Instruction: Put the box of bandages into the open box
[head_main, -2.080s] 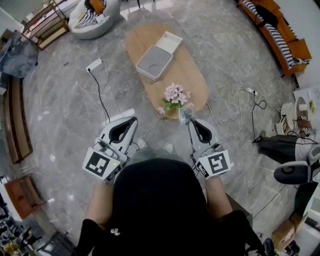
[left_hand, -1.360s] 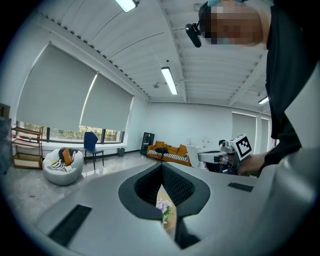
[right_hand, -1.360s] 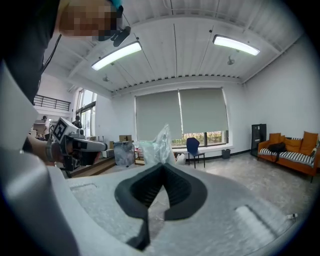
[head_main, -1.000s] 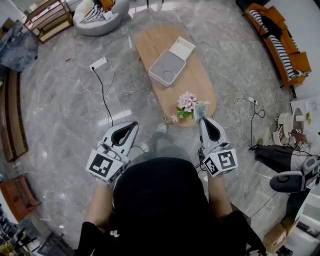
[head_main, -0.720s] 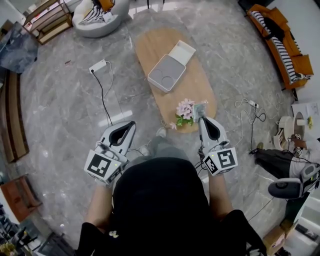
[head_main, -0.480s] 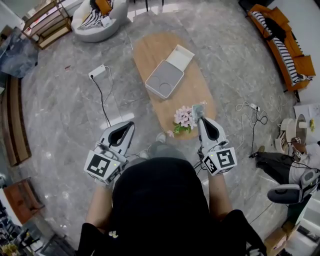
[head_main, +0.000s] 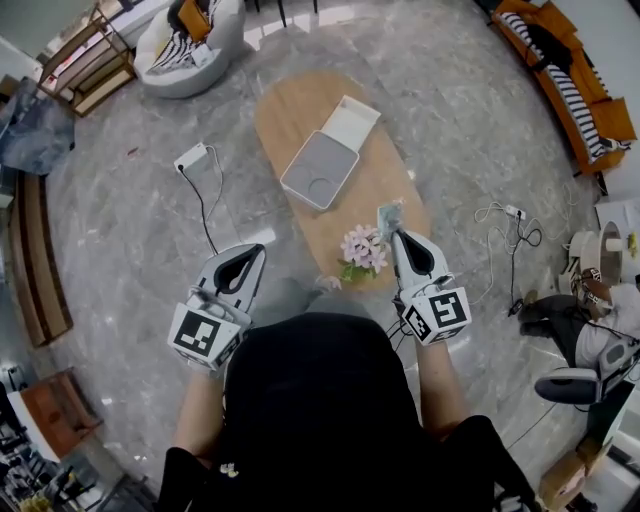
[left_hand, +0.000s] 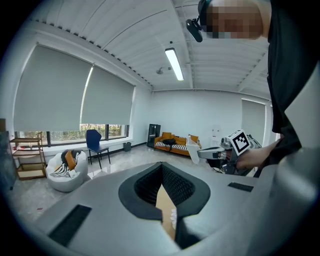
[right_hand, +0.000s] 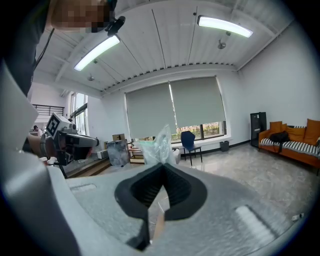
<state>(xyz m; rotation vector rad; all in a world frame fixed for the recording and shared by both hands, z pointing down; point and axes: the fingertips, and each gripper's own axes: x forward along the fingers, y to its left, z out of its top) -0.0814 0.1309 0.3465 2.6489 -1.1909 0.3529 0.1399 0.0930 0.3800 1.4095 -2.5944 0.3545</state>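
Observation:
The open box (head_main: 319, 169) is a flat white tray with a grey inside, and it lies on the oval wooden table (head_main: 287, 105). Its white lid (head_main: 350, 121) rests against its far side. My right gripper (head_main: 391, 231) is shut on the box of bandages (head_main: 388, 215), a small pack in crinkled clear greenish wrap. It hangs over the table's near end, well short of the open box. In the right gripper view the pack (right_hand: 158, 144) sticks up past the closed jaws. My left gripper (head_main: 251, 251) is shut and empty, held over the floor left of the table.
A small bunch of pink flowers (head_main: 360, 250) stands on the table's near end, just left of my right gripper. A white power strip (head_main: 190, 157) with a cable lies on the floor to the left. More cables (head_main: 506, 214) lie to the right. An orange sofa (head_main: 566, 66) stands far right.
I have stepped closer to the table. The right gripper, still holding the pack, has come past the flowers and over the table's near end. The left gripper stays shut.

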